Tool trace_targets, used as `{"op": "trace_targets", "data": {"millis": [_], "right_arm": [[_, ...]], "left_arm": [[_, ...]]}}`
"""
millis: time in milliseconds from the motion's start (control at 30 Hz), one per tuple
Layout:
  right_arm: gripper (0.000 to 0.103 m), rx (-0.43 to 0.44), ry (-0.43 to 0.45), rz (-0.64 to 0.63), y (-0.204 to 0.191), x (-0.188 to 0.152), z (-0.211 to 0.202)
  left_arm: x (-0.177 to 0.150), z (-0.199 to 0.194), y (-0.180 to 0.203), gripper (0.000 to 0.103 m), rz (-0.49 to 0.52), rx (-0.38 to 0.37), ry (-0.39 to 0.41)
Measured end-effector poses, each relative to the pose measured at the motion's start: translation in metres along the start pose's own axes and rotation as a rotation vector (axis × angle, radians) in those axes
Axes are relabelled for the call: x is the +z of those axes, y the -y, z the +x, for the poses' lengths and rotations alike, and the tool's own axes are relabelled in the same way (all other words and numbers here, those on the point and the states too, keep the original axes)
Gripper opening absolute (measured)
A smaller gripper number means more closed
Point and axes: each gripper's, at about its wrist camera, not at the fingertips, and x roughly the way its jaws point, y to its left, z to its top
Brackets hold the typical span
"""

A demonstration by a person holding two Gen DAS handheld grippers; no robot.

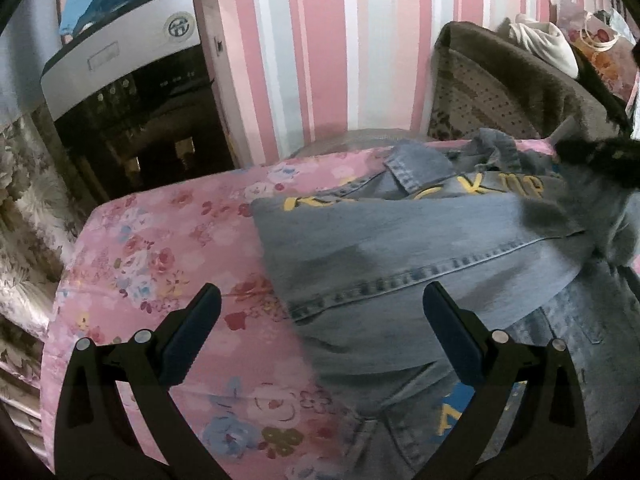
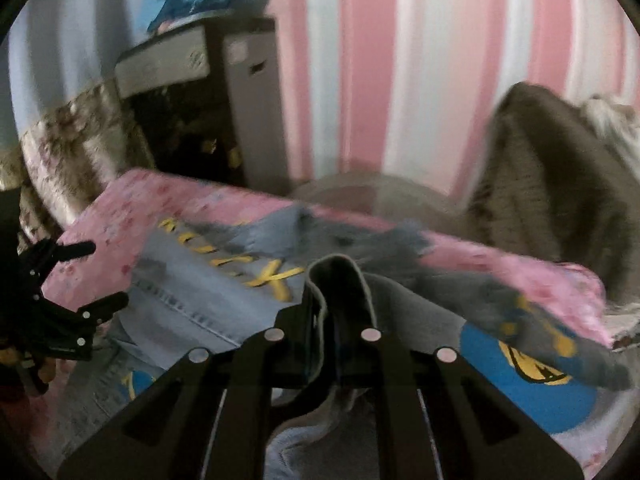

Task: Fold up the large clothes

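In the left wrist view, the left tongs [image 1: 322, 334] are spread wide and hold nothing. They hang over the edge of the blue denim jacket with yellow letters [image 1: 400, 248], likely ready to grab it. The jacket lies on the bed with the pink flowery sheet [image 1: 160, 248].

In the right wrist view, the right tongs [image 2: 340, 316] are clenched on a grey bit of the jacket [image 2: 208, 292], lifting it, probably to fold it over.

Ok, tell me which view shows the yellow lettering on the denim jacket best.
The left wrist view: the yellow lettering runs sharp across the denim jacket, partly under a fold. The right wrist view is motion-blurred and shows only a few letters beside the right claw, shut on the fabric.
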Motion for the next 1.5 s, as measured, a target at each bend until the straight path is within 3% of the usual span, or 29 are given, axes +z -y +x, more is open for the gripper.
{"op": "trace_targets", "data": {"millis": [133,233,300,367,400,600,900,1100,1267,1300,1367,1400,1467,1500], "right_arm": [[0.008,0.020,-0.093,-0.017,-0.014,-0.010,0.043],[0.010,0.041,-0.116,-0.007,-0.013,-0.020,0.056],[0.023,0.056,-0.120,0.012,-0.010,-0.019,0.054],[0.056,0.083,-0.118,0.027,-0.010,-0.016,0.046],[0.059,0.090,-0.106,0.026,-0.010,-0.014,0.041],[0.062,0.133,-0.044,0.028,-0.011,-0.010,-0.001],[0.062,-0.031,0.056,0.034,0.035,-0.033,-0.072],[0.062,-0.142,0.110,0.141,0.099,-0.056,-0.116],[0.062,-0.197,0.101,0.212,0.137,-0.077,-0.125],[0.062,-0.203,0.090,0.223,0.144,-0.082,-0.123],[0.062,-0.204,0.074,0.242,0.153,-0.089,-0.117],[0.062,-0.203,0.066,0.253,0.156,-0.093,-0.113],[0.062,-0.202,0.060,0.265,0.161,-0.100,-0.109],[0.062,-0.200,0.056,0.269,0.163,-0.101,-0.106]], "left_arm": [[-0.002,0.011,-0.007,0.100,-0.011,0.001,-0.026],[-0.003,0.018,-0.010,0.100,-0.016,-0.006,-0.045],[-0.003,0.021,-0.010,0.100,-0.018,-0.008,-0.054],[-0.003,0.023,-0.009,0.100,-0.020,-0.006,-0.060],[-0.002,0.023,-0.009,0.100,-0.021,-0.006,-0.061],[-0.002,0.017,-0.002,0.100,-0.019,-0.013,-0.055],[0.015,-0.004,0.039,0.100,0.022,-0.055,-0.020],[0.028,0.000,0.101,0.100,0.097,-0.122,-0.022],[0.030,0.020,0.152,0.100,0.175,-0.124,-0.050],[0.030,0.023,0.156,0.097,0.181,-0.120,-0.052],[0.031,0.032,0.164,0.065,0.195,-0.138,-0.068],[0.032,0.035,0.165,0.036,0.192,-0.171,-0.087],[0.033,0.033,0.159,0.021,0.151,-0.205,-0.087],[0.034,0.026,0.154,0.004,0.141,-0.208,-0.058]]}}
